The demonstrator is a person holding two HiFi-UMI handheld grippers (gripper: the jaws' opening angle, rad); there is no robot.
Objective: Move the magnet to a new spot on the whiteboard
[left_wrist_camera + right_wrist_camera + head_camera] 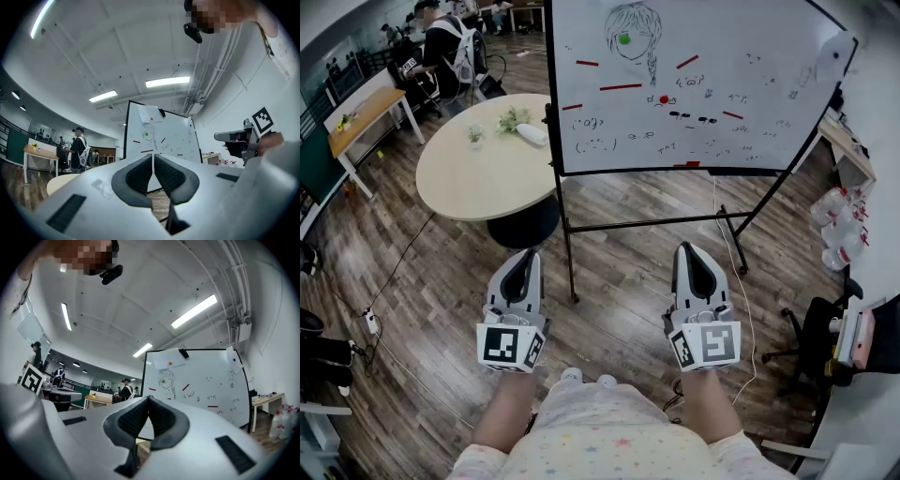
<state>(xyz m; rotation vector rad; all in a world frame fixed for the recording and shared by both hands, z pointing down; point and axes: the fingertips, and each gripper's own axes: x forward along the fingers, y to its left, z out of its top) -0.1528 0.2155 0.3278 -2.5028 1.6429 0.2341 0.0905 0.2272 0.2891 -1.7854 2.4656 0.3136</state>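
The whiteboard (769,56) carries a drawn head with a braid, small doodled faces and scribbles too small to read, and short red strips. A green round magnet (624,38) sits on the drawn face near the board's top edge. A red round magnet (664,98) sits lower, about midway across the board. The head view cuts off the board's top edge; there the right gripper view shows a paper sheet (159,362) pinned by an orange magnet (169,363). The left gripper (525,255) and right gripper (690,249) hang well apart from the board, each with jaws closed together on nothing.
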